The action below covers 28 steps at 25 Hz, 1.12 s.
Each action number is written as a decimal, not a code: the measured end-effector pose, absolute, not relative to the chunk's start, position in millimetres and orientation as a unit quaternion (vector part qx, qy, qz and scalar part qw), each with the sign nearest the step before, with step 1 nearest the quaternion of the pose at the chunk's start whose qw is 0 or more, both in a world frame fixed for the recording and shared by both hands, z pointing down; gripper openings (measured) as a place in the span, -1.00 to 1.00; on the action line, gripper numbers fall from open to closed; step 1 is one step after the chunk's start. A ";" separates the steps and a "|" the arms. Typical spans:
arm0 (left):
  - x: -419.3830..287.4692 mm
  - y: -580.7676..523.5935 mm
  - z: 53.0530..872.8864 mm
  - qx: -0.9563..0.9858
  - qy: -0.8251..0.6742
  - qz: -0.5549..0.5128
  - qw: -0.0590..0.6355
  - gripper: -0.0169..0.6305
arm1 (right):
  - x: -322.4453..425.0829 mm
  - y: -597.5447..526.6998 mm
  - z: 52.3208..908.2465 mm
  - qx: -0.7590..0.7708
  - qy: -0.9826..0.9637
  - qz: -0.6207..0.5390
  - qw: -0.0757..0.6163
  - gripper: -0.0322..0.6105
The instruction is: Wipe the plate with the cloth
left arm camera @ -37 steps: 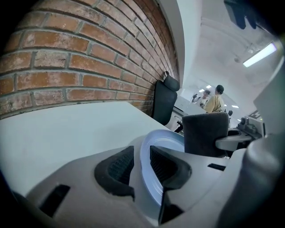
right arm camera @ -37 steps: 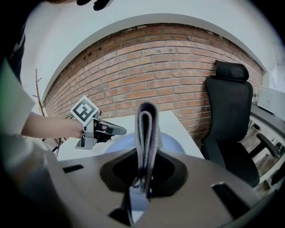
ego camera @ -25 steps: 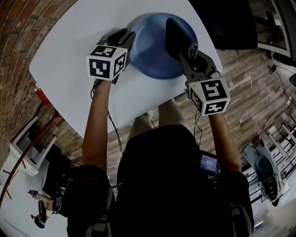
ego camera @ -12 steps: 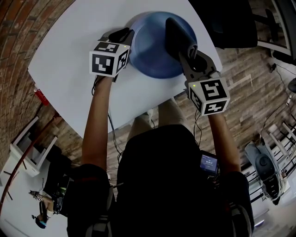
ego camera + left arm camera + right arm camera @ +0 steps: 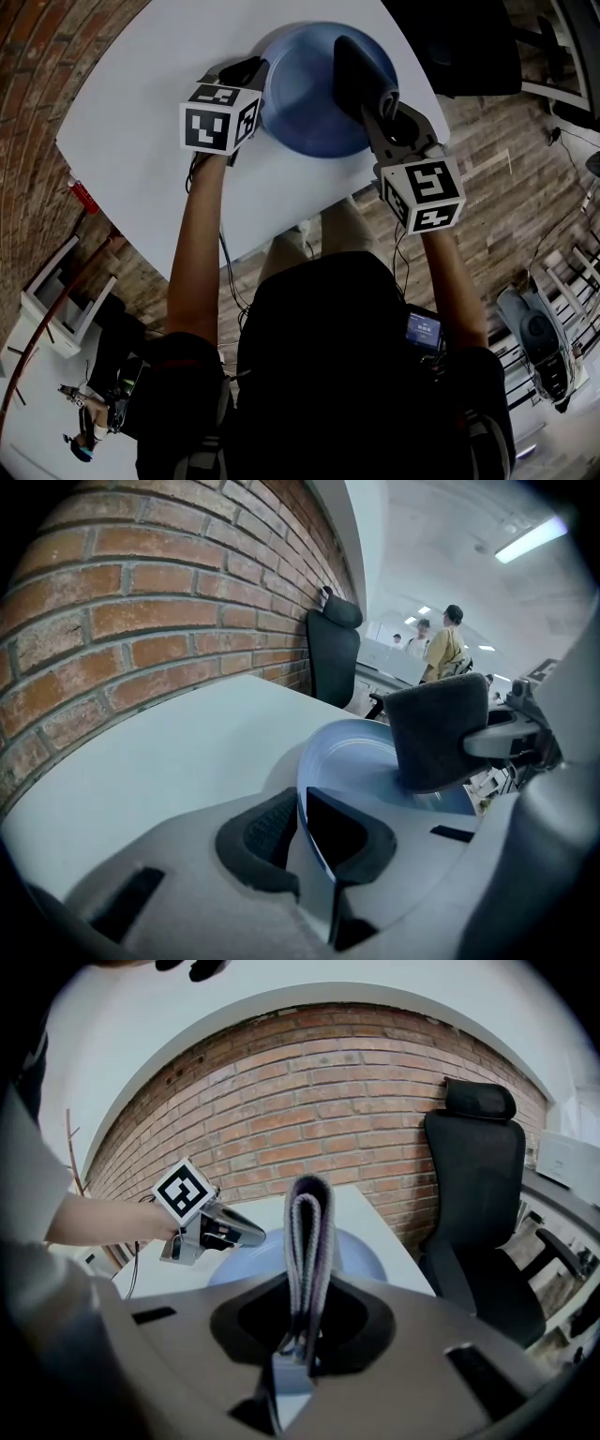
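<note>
A pale table (image 5: pixel 141 141) with a curved edge stands against a brick wall (image 5: pixel 141 621). A dark office chair (image 5: pixel 478 1204) sits beyond it at the right of the right gripper view.

The left gripper (image 5: pixel 302 836) has just been closing its jaws. The near rim of the plate (image 5: pixel 352 761) runs between the pads, which pinch it from both sides. The right gripper (image 5: pixel 302 1330) is pressed together on the cloth (image 5: pixel 309 1232), which rises from the jaws as a doubled strip with its fold on top.

In the head view the plate lies at the upper centre of the frame, close to the table's far edge. The left gripper is on its left rim, and the cloth covers its right half and seems to meet the bowl.

The plate is blue, smooth and shallow with a raised rim. It looks stiff and probably slick, so it would likely skate on the bare tabletop under a wiping push. The thin rim is the sensible place to steady it.

The cloth is grey, thick and ribbed. It looks soft and limp and should drape, so gripping it by its bunched end leaves a broad face free to wipe with.
</note>
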<state>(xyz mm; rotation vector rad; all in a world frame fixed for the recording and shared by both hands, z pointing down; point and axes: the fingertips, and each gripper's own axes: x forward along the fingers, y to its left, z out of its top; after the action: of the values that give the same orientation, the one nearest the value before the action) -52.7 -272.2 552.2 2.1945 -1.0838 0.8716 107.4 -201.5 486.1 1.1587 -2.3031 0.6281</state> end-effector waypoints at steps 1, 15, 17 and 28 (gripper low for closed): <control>-52.0 -271.4 553.2 0.813 -0.402 0.324 0.269 -0.81 | 107.9 -200.8 487.1 0.424 -0.842 0.230 0.241 -0.74; -55.5 -271.6 550.1 0.801 -0.425 0.308 0.287 -0.86 | 106.4 -199.5 484.4 0.423 -0.843 0.225 0.243 -0.74; -59.9 -270.7 550.0 0.801 -0.426 0.309 0.286 -0.86 | 103.5 -198.6 484.2 0.423 -0.843 0.225 0.243 -0.74; -78.1 -263.3 548.6 0.800 -0.429 0.304 0.287 -0.86 | 84.7 -203.1 468.7 0.406 -0.858 0.166 0.267 -0.74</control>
<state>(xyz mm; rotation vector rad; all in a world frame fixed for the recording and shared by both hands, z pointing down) -78.1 -263.3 548.6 2.1383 -1.1472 0.8128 84.7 -203.1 468.7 1.0971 -2.3161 0.4478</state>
